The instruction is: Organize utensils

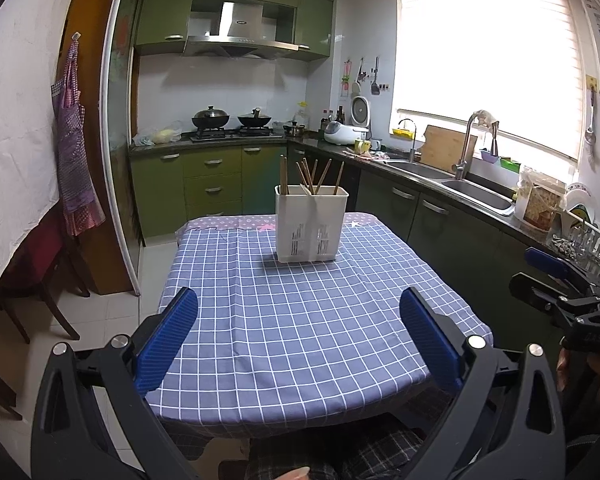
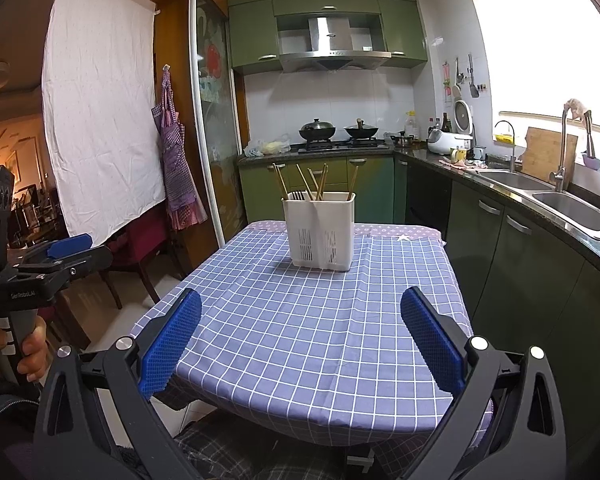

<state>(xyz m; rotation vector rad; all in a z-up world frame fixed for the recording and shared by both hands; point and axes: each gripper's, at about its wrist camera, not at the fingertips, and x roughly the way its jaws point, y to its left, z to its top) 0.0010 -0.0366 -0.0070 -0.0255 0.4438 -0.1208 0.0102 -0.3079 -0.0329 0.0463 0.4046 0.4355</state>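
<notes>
Table [image 1: 300, 320] in blue checked cloth is carrying a white utensil caddy [image 1: 311, 226] near its far end, with wooden chopsticks [image 1: 320, 176] standing upright inside. Left gripper [image 1: 298, 336] and right gripper [image 2: 300, 338] are hovering over the near edge, both spread wide and grasping nothing, well apart from the caddy ahead.
</notes>
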